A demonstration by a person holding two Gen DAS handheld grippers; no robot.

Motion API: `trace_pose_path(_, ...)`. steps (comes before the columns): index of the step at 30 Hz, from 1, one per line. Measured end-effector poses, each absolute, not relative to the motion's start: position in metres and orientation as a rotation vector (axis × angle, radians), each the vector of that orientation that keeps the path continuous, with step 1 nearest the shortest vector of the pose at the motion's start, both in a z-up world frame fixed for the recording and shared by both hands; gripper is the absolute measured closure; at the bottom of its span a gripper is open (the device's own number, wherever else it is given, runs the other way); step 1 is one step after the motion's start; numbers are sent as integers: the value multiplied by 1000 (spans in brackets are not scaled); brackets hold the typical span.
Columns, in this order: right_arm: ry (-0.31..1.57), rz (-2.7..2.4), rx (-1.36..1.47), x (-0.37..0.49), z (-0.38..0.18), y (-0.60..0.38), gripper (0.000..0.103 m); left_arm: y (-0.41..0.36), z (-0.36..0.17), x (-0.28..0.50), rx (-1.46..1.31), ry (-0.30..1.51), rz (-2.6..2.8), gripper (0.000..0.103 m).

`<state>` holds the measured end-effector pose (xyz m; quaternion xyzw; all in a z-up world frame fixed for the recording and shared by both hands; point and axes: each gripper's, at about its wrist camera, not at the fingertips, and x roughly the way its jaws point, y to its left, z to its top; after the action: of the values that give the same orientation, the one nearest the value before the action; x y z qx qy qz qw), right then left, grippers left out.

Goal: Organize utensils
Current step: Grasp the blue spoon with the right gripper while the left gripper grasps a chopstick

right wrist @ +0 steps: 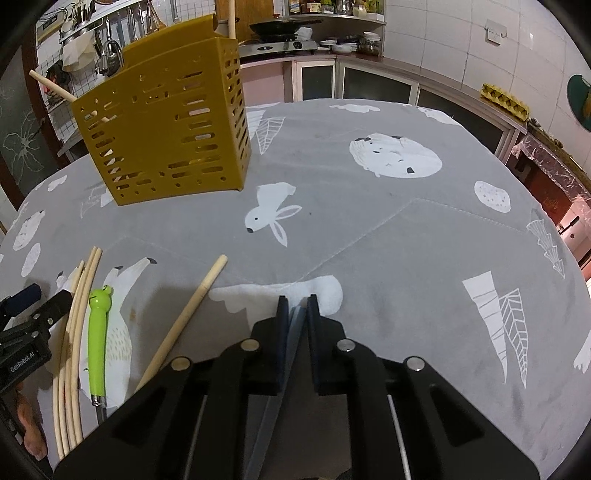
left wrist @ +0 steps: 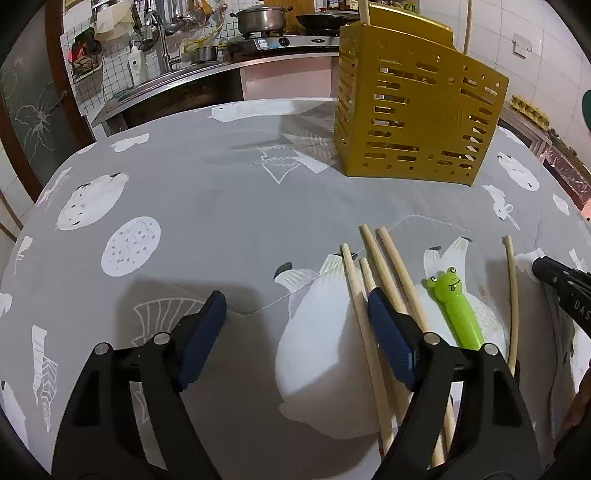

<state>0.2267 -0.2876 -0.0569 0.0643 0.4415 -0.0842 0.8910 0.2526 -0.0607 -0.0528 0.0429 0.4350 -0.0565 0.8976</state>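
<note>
Several wooden chopsticks (left wrist: 391, 266) lie side by side on the grey printed cloth, next to a green frog-handled utensil (left wrist: 454, 306) and one more chopstick (left wrist: 511, 295). My left gripper (left wrist: 297, 299) hangs open just above them. Its right finger covers part of the bundle, one stick lies just inside that pad, and nothing is gripped. The yellow slotted holder (left wrist: 417, 110) stands upright further back with chopsticks in it. My right gripper (right wrist: 298, 302) is shut on a thin grey flat strip (right wrist: 293, 325) of a kind I cannot make out. To its left lie a single chopstick (right wrist: 188, 314), the frog utensil (right wrist: 98, 332) and the bundle (right wrist: 77, 314).
The cloth-covered table (right wrist: 406, 240) fills both views. Behind it run a kitchen counter with a sink (left wrist: 166, 74), a stove with a pot (left wrist: 260, 18) and a pan (right wrist: 280, 26). An egg carton (right wrist: 504, 98) sits on a side shelf at right. A hand (right wrist: 29, 435) shows at lower left.
</note>
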Motion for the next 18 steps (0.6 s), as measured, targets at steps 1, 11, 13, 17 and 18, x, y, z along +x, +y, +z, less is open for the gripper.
trace_pose_path(1, 918, -177, 135, 228, -57, -287, 92, -62, -55, 256, 81, 924, -132, 31)
trace_pose_path(11, 947, -177, 148, 244, -55, -287, 95, -83, -50, 275, 100, 963, -149, 70)
trace_pose_path(13, 950, -179, 150, 245, -55, -287, 95, -84, -48, 278, 91, 971, -147, 76)
trace_pose_path(17, 939, -174, 157, 243, -52, -286, 95, -83, -47, 281, 72, 982, -155, 93)
trace_pose_path(18, 934, -174, 157, 241, -50, -286, 95, -82, -46, 280, 65, 983, -160, 98)
